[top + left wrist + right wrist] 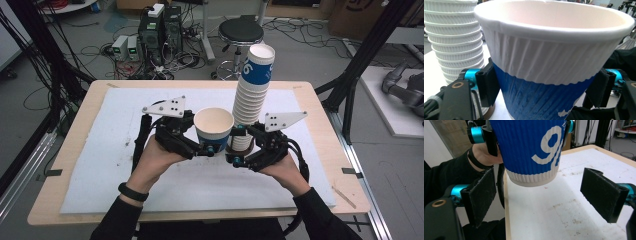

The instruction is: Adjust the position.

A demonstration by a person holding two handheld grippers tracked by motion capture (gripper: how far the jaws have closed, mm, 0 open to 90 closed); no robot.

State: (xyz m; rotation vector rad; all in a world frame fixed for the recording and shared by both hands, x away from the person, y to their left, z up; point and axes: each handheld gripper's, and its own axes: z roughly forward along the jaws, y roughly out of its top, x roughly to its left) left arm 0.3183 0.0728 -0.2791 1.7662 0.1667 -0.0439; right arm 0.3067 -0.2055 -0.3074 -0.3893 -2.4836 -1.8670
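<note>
A: Where is the single cup (pixel 214 129)?
B: Raised above the white mat (pixel 100 150), clamped between the left gripper's (pixel 200 147) pads, just beside the cup stack (pixel 250 105).
A: And the right gripper (pixel 536 195)?
B: Jaws spread wide, holding nothing.

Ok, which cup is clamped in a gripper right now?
The single cup, held in the left gripper apart from the tall stack; the right gripper is open.

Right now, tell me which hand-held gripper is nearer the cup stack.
Right. The right hand-held gripper sits open beside the cup stack, near its base. The left hand-held gripper is farther left, clamping the single cup.
</note>
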